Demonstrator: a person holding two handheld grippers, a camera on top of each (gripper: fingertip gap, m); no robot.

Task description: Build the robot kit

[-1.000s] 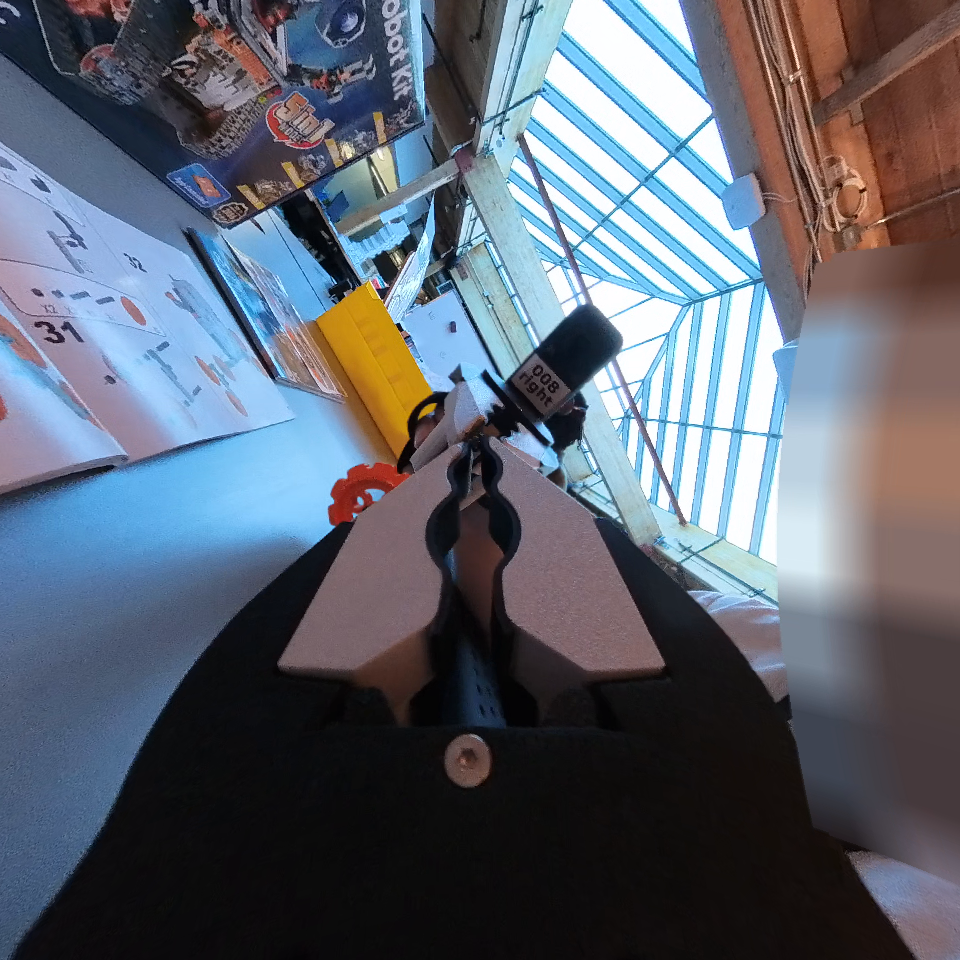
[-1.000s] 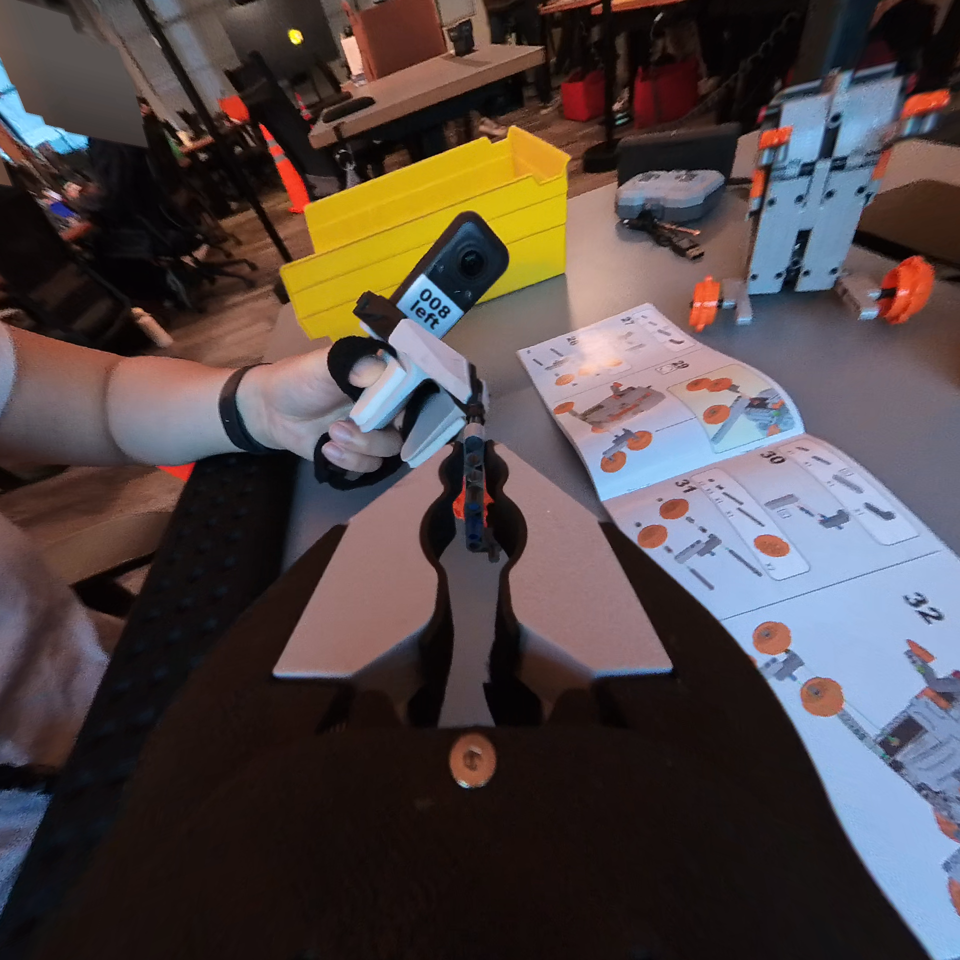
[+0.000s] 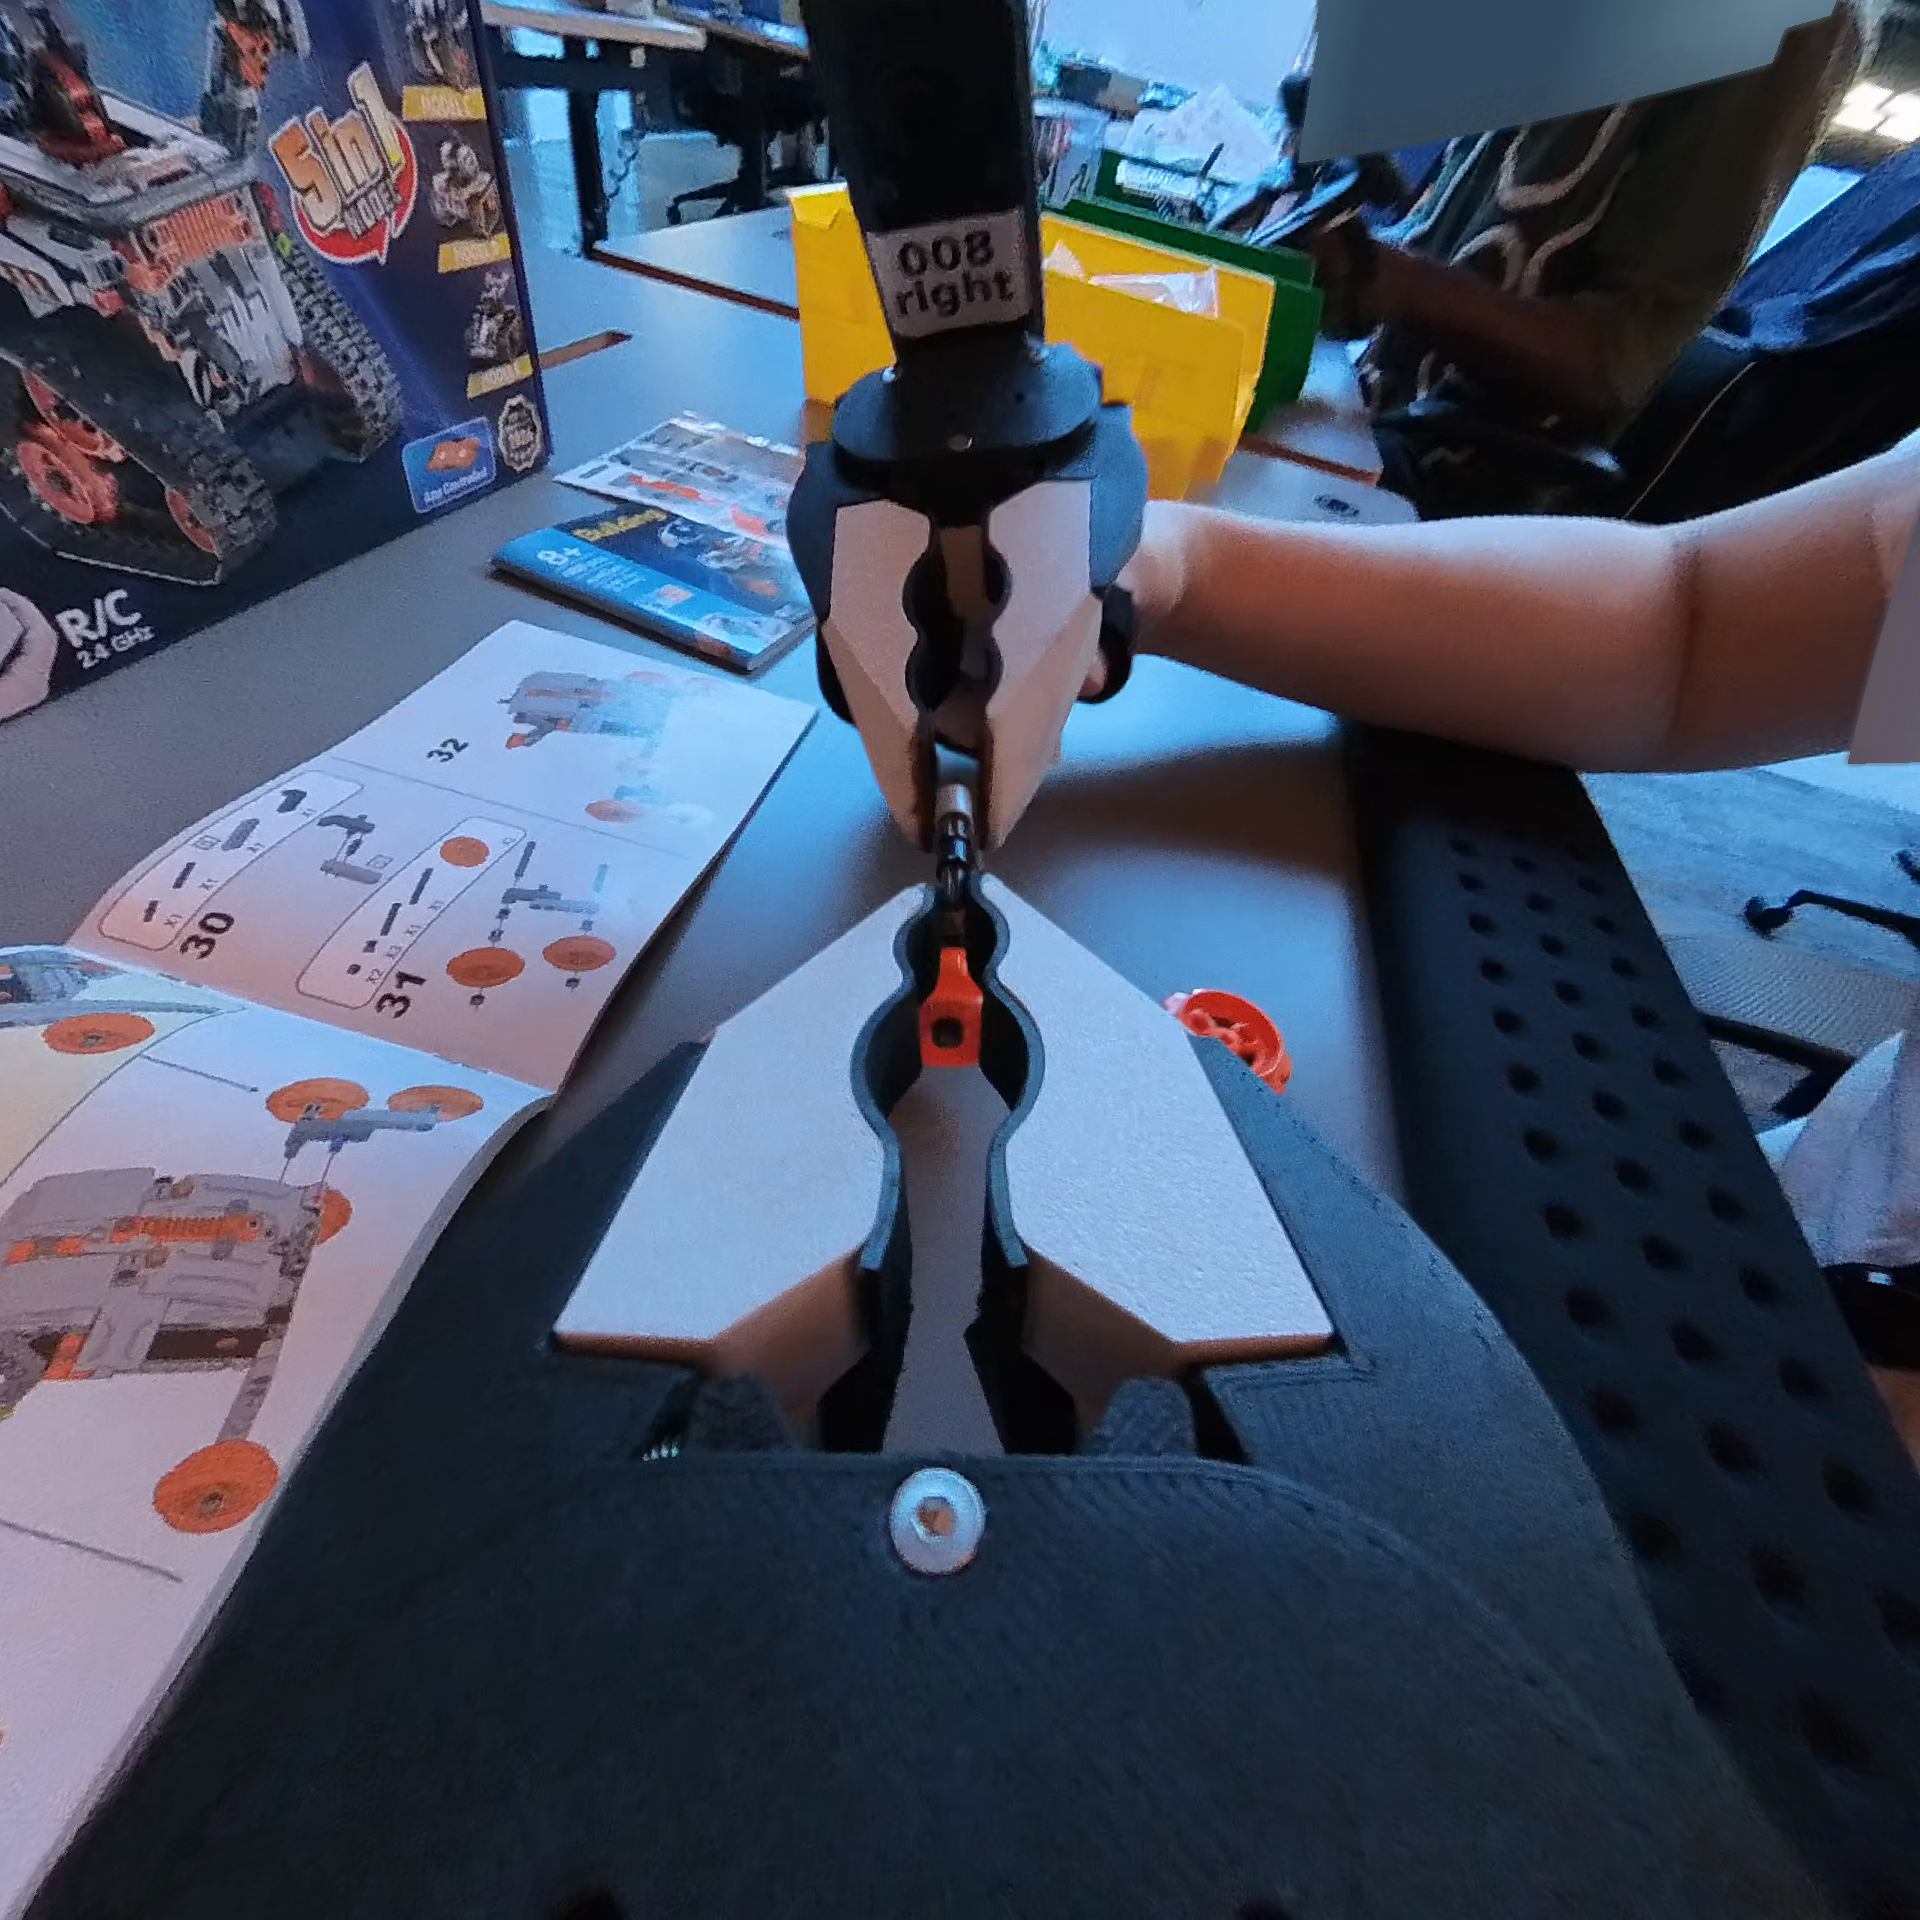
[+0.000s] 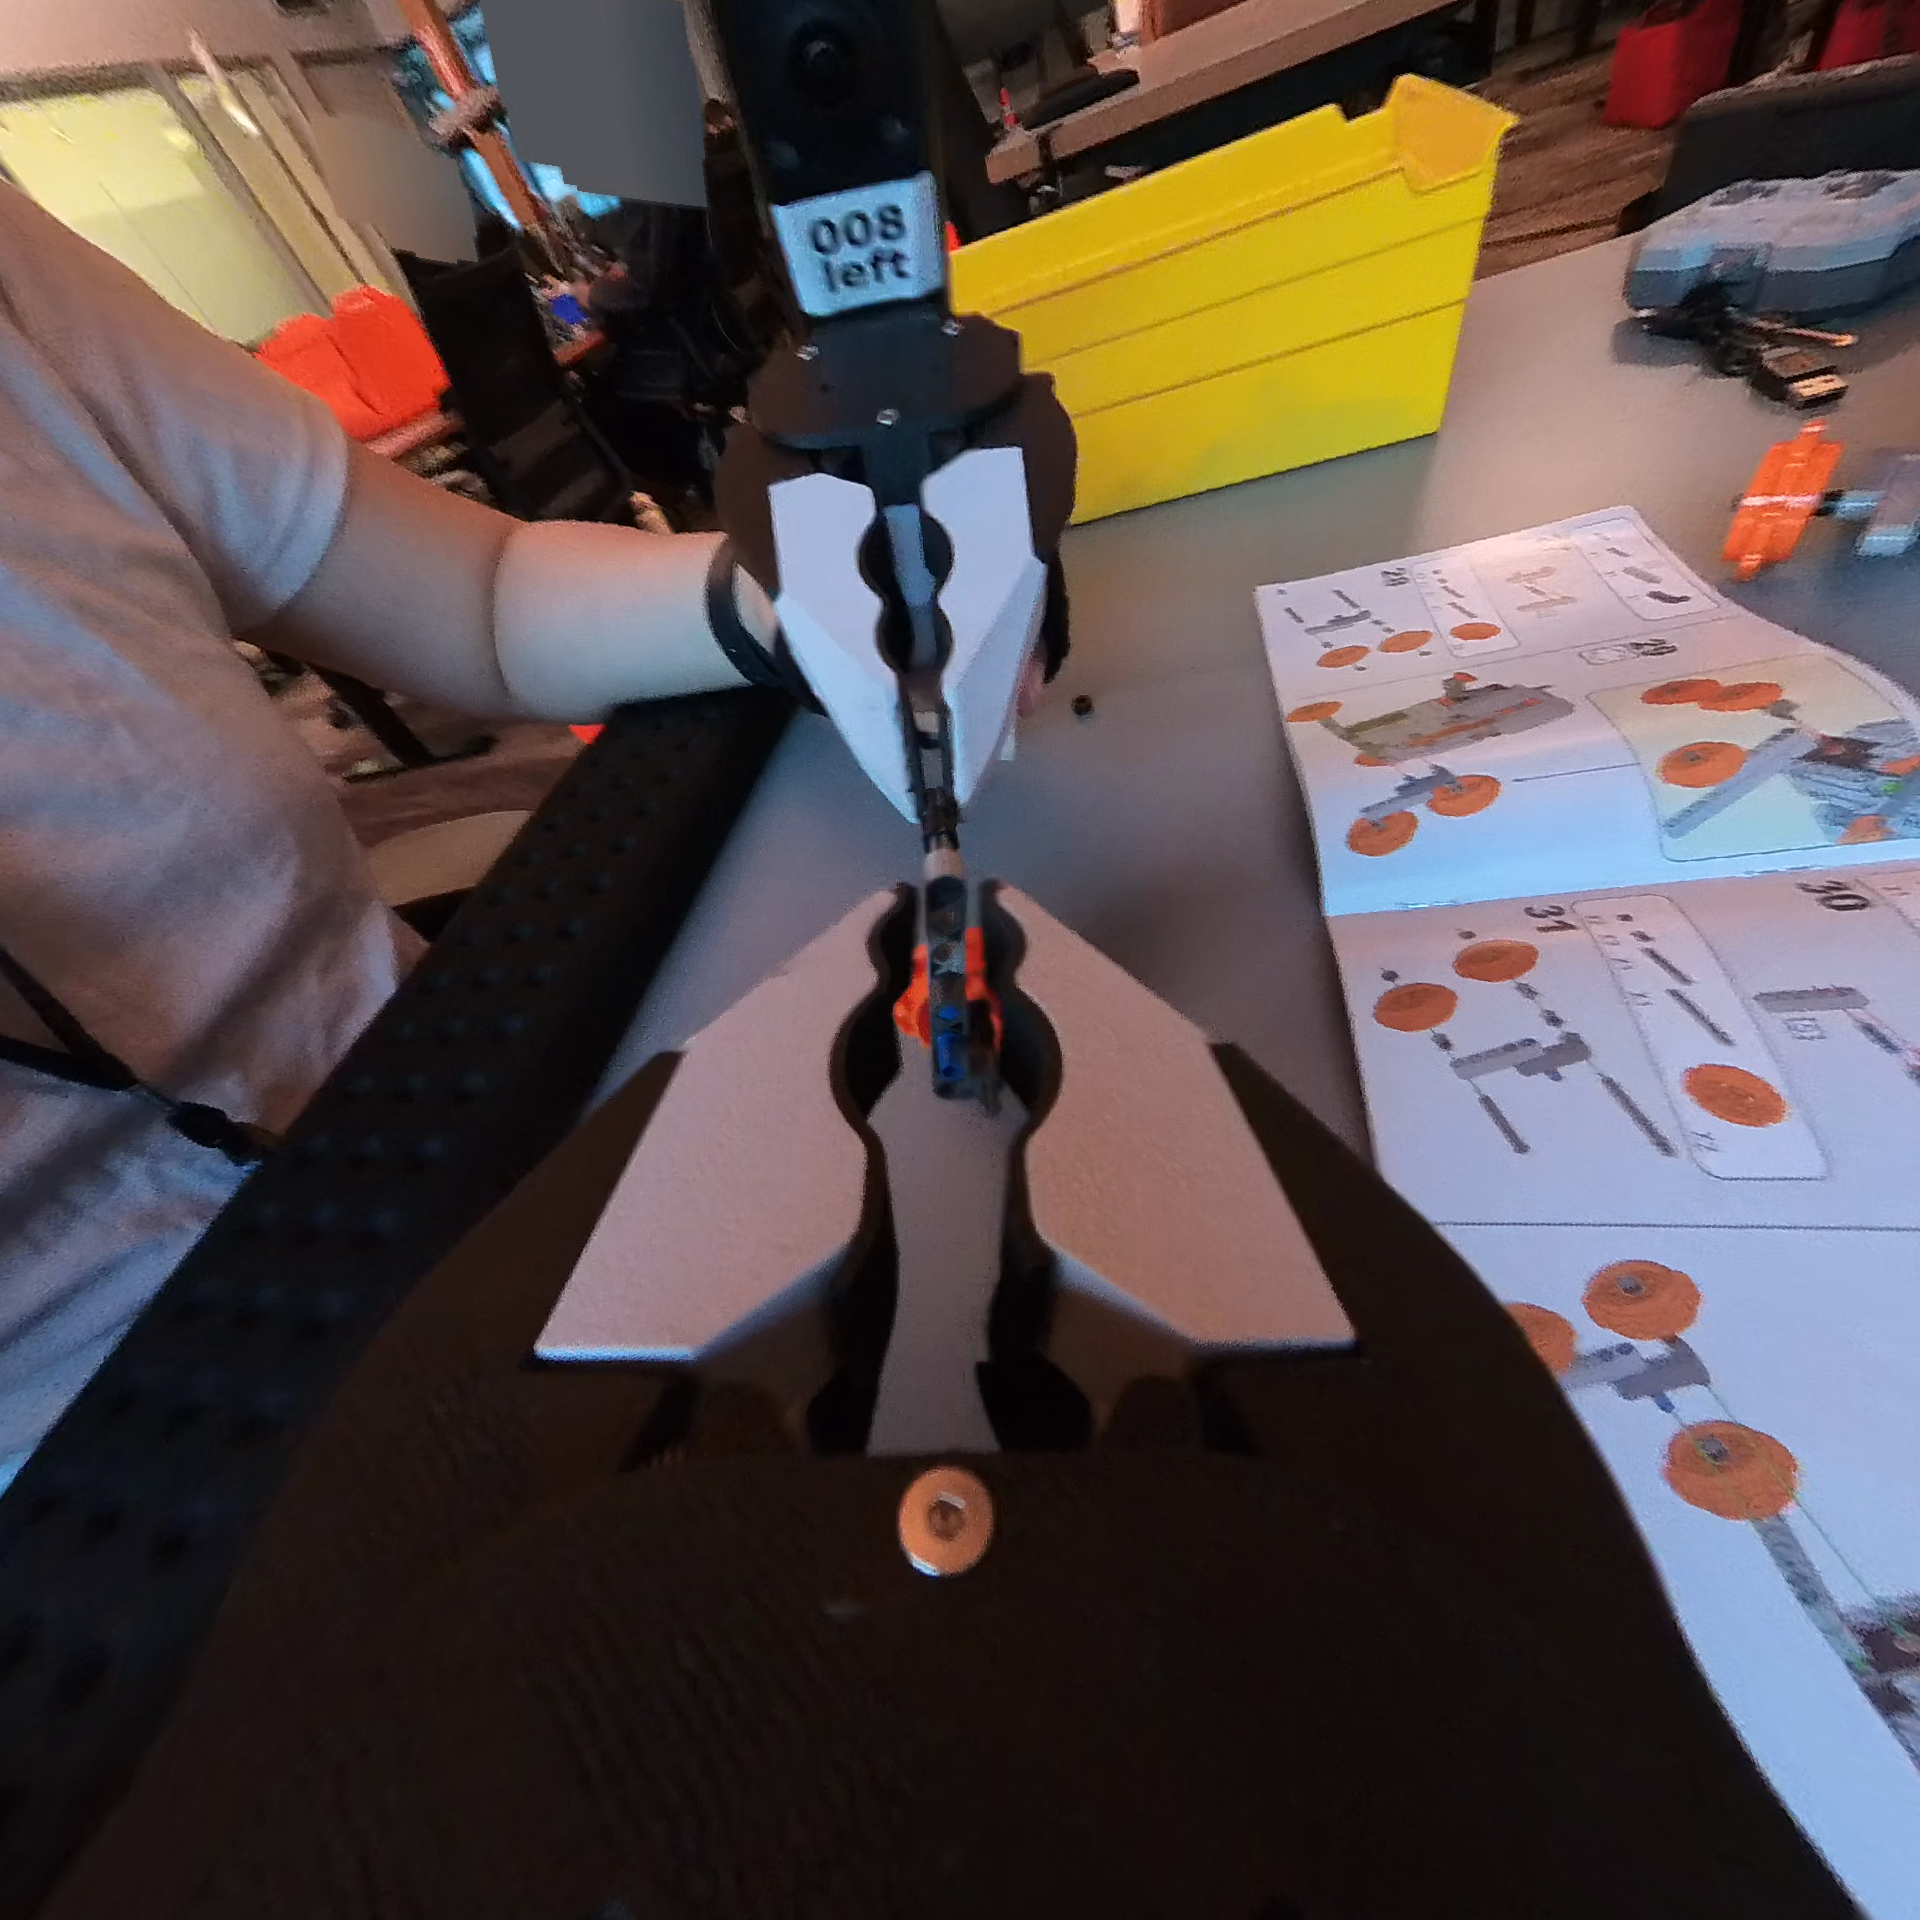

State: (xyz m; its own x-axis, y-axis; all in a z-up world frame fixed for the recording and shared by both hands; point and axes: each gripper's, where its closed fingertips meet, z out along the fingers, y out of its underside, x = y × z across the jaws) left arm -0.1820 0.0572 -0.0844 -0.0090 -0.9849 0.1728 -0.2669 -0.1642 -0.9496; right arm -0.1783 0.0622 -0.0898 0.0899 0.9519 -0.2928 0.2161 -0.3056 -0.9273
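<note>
Both cams sit right behind their own fingers, looking forward and slightly down at the grey table [image 3: 1195, 894], super close. They face each other head-on, so both catch the open instruction booklet [image 3: 436, 862] and a yellow bin [image 4: 1247, 343].

Grey table [image 3: 312, 644] bears open instruction booklet [image 3: 436, 862], yellow bin [image 4: 1247, 343].

An open manual [image 3: 395, 914] lies flat on the grey tabletop [image 3: 1195, 831], with a blue booklet [image 3: 655, 582] beyond it and a big toy box [image 3: 239, 301] standing at the far left. A yellow bin [image 4: 1247, 343] sits farther back, a green bin [image 3: 1283, 301] behind it. An orange wheel [image 3: 1231, 1034] lies on the tabletop, and a grey unit [image 4: 1777, 255] with its cable rests at the far right.
</note>
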